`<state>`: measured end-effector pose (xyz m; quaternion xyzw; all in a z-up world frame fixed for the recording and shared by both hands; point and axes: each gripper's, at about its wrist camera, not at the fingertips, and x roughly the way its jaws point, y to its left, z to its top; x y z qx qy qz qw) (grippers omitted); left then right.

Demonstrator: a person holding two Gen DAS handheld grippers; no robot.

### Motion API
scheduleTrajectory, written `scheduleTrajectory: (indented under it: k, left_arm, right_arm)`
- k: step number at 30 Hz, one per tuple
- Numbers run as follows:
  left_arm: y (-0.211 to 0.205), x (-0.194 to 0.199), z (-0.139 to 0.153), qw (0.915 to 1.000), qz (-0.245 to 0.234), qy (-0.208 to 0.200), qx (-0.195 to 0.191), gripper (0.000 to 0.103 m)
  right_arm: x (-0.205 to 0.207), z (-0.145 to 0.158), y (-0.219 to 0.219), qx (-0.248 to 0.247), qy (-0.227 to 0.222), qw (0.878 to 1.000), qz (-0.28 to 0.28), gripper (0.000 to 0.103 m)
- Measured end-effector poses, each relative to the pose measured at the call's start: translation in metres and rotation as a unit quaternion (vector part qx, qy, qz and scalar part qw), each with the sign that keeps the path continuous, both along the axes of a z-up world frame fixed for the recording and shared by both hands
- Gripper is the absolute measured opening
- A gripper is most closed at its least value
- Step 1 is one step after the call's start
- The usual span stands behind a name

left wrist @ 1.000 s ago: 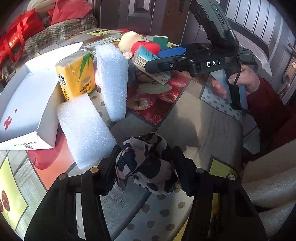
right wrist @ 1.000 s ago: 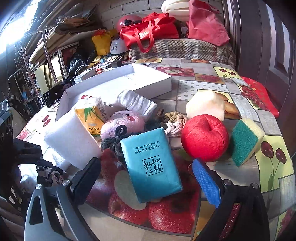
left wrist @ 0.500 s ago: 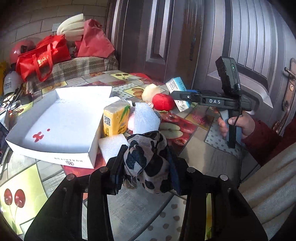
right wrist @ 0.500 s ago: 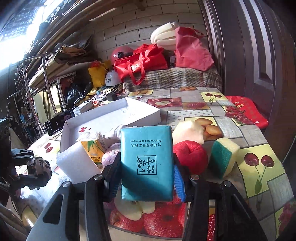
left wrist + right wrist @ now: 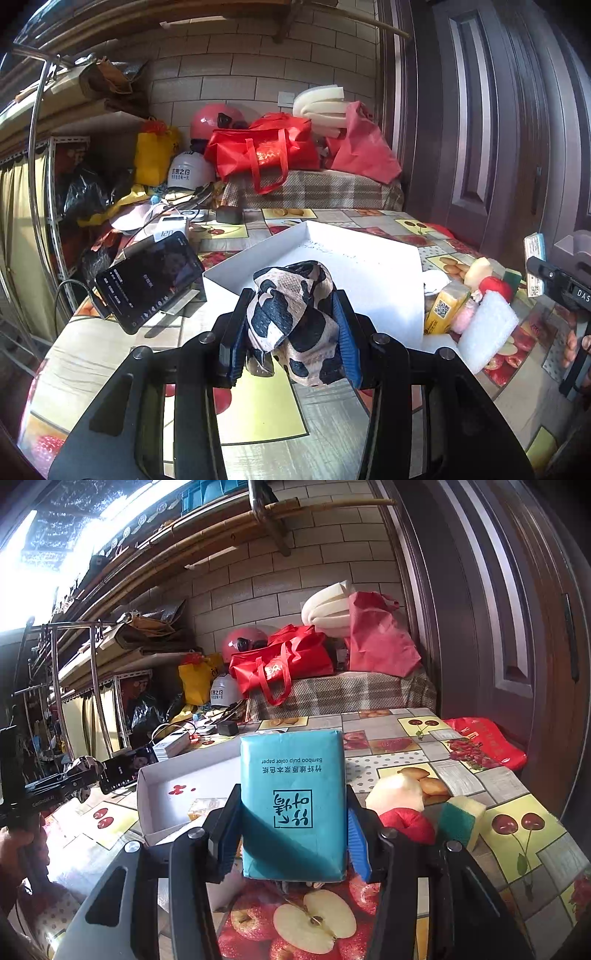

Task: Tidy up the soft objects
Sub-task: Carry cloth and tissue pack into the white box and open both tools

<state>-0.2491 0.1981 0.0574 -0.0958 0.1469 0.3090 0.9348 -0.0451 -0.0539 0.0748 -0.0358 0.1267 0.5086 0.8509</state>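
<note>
My left gripper [image 5: 291, 336] is shut on a cow-print cloth bundle [image 5: 295, 325], held above the table in front of the white box [image 5: 369, 273]. My right gripper [image 5: 291, 830] is shut on a teal tissue pack [image 5: 293, 805], lifted off the table with the white box [image 5: 177, 786] behind and to its left. Beside the box in the left wrist view lie a yellow tissue pack [image 5: 445, 308], a white foam block [image 5: 487, 328], a pink plush [image 5: 463, 319] and a red plush apple [image 5: 496, 288]. The right wrist view shows the red plush apple [image 5: 408, 825], a green sponge [image 5: 460, 819] and a cream foam piece [image 5: 397, 794].
A phone on a stand [image 5: 147, 280] stands left of the box. Red bags [image 5: 266, 151], helmets and a checked bundle [image 5: 314, 192] crowd the table's far end. A dark door [image 5: 498, 129] runs along the right. A hand [image 5: 20, 849] grips the left tool.
Both grippers rose and tilted up toward level. The left swung left with the cloth, from the foam blocks to the box front. The right closed on the teal pack and lifted it.
</note>
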Motion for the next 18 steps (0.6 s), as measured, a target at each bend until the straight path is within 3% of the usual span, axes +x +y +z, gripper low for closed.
scheduleTrajectory:
  k: [6,11,18]
  left_arm:
    - [0.017,0.004,-0.006,0.9997,0.019,0.016,0.003,0.042]
    - [0.016,0.018,-0.006,0.9995,0.001,0.026,0.019,0.042]
    - [0.027,0.036,-0.006,0.9993,-0.012,0.033,0.010,0.042]
  right_arm:
    - [-0.008,-0.001,0.011,0.001,0.004,1.000,0.019,0.050]
    - [-0.017,-0.003,0.028,-0.001,0.005,0.999,0.043,0.050]
    - [-0.047,-0.006,0.062,-0.011,-0.002,0.994,0.112,0.050]
